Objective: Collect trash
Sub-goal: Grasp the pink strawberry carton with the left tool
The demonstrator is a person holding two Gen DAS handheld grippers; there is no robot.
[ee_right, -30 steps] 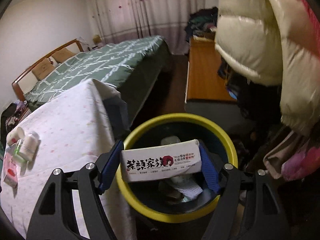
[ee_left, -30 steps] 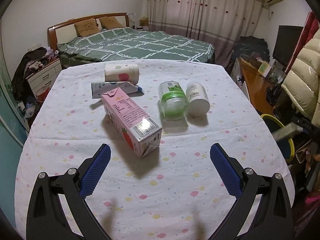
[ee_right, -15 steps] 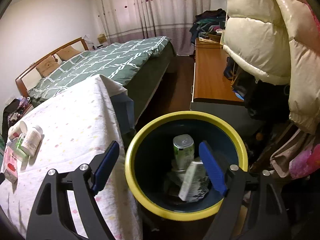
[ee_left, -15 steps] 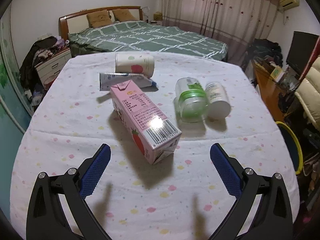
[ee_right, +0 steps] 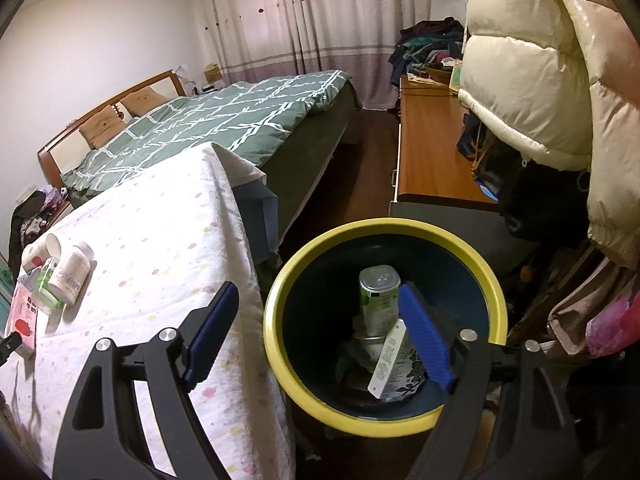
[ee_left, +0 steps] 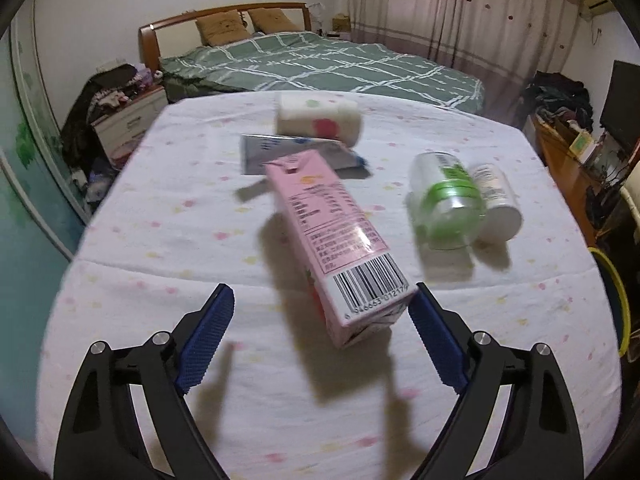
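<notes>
A pink milk carton (ee_left: 332,232) lies on the dotted tablecloth (ee_left: 160,220). Its barcode end sits between the fingertips of my left gripper (ee_left: 320,292), whose jaws are closing; the pads do not press on it. Beyond it lie a white strawberry cup (ee_left: 320,124), a flat blue-grey pack (ee_left: 288,150), a green-banded clear jar (ee_left: 448,208) and a white bottle (ee_left: 496,204). My right gripper (ee_right: 318,289) hangs open and empty over the yellow-rimmed bin (ee_right: 280,340). A can (ee_right: 378,300) and a white box (ee_right: 390,360) rest inside the bin.
The bin stands on the floor just off the table's right edge, its rim (ee_left: 614,300) showing in the left wrist view. A green bed (ee_left: 320,64) lies behind the table. A wooden desk (ee_right: 432,152) and a cream puffy jacket (ee_right: 528,72) crowd the bin's far side.
The right gripper let go of the white box, which dropped into the bin. The left gripper moved forward and down until the pink carton's end came between its jaws, which have narrowed.
</notes>
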